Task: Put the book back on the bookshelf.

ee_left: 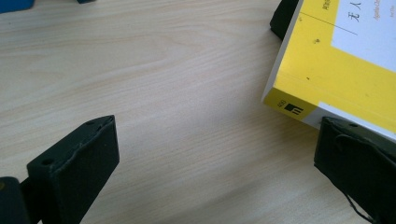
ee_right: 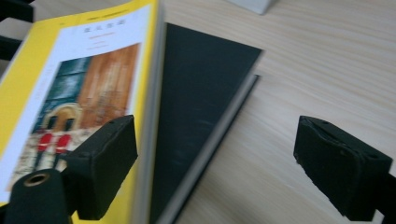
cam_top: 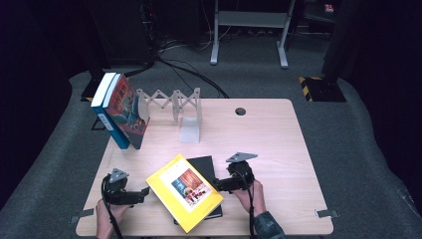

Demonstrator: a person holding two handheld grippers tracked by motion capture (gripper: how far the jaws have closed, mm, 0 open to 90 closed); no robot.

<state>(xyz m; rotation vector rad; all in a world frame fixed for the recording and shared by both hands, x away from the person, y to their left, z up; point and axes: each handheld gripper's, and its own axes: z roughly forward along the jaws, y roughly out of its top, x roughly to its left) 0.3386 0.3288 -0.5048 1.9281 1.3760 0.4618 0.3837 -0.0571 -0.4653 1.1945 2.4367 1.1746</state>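
High view first: the yellow book (cam_top: pixel 185 198) lies askew on a black book (cam_top: pixel 205 167) at the table's (cam_top: pixel 278 149) near edge. Left of the yellow book, the left gripper (cam_top: pixel 144 191) has its jaws apart, one at the book's corner. Right of it, the right gripper (cam_top: pixel 218 185) is spread too, gripping nothing. Beyond the yellow book stand a white bookend (cam_top: pixel 190 124) and two leaning books (cam_top: pixel 122 112).

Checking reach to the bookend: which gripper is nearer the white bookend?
Right. The right gripper is below the white bookend, slightly right, by the black book. The left gripper is farther, lower left.
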